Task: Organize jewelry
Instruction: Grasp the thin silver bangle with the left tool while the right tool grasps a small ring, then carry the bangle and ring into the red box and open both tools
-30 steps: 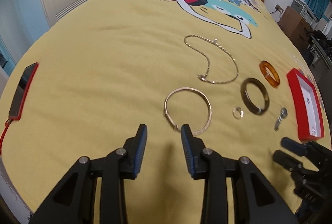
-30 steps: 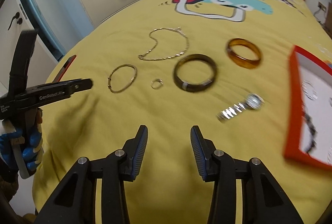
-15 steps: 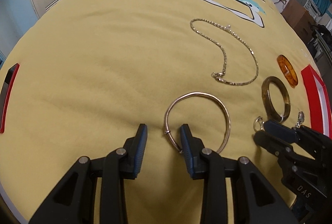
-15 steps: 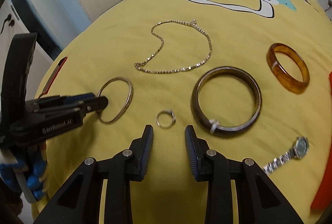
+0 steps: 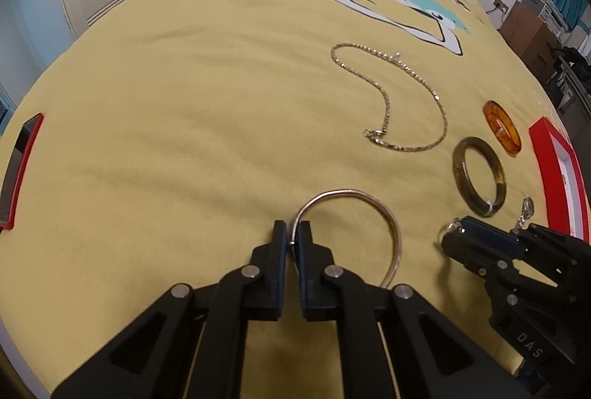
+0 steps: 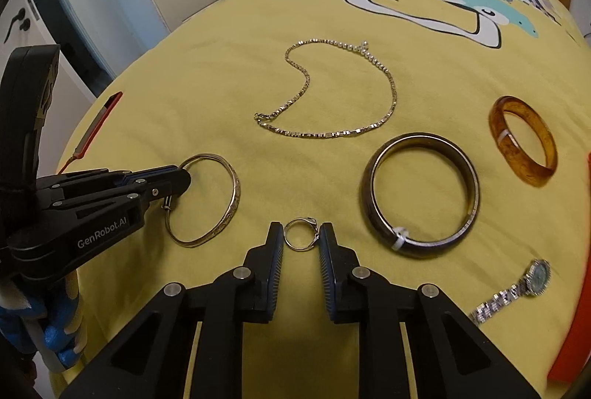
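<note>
Left wrist — gripper (image 5: 291, 233) clamps bangle (image 5: 388, 214)

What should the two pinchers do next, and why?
Probably lift a little. The left gripper is shut on the thin gold bangle, and the right gripper's closing jaws flank the small ring, both still lying on the yellow bedspread.

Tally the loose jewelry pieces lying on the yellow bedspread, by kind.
Bangles: 3 (thin gold bangle, dark brown bangle, amber bangle)
Chain necklaces: 1 (gold chain necklace)
Rings: 1 (small silver ring)
Wristwatches: 1 (silver wristwatch)
Total: 6
</note>
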Demonstrator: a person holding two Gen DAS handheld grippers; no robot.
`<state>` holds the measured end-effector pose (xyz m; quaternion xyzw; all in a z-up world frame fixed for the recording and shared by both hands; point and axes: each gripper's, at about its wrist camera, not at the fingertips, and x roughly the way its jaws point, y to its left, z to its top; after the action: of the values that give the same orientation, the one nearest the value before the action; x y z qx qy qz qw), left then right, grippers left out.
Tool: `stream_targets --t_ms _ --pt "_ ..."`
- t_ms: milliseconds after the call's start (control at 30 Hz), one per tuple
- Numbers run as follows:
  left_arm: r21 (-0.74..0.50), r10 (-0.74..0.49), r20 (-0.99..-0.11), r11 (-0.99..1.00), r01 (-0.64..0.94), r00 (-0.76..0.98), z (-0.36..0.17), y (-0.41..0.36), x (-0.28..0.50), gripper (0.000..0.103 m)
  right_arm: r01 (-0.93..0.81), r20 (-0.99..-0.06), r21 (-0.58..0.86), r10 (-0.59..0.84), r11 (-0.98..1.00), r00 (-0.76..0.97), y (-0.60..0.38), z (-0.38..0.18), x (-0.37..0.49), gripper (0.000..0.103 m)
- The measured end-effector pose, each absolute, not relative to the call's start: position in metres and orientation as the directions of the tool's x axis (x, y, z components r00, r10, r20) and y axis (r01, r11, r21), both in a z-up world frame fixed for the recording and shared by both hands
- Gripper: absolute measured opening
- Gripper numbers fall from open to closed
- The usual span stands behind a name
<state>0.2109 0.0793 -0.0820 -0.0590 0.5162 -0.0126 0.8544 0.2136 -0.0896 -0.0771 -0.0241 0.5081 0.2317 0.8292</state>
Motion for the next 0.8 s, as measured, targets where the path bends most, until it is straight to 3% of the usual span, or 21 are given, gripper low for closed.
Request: stream_targets --t_ms 800 --pt "0.025 0.008 -0.815 0.999 0.020 0.580 -0.005 0.034 0.113 0.005 -0.382 -0.762 0.208 0.394 0.900 0.514 -0.164 0.002 0.106 0.019"
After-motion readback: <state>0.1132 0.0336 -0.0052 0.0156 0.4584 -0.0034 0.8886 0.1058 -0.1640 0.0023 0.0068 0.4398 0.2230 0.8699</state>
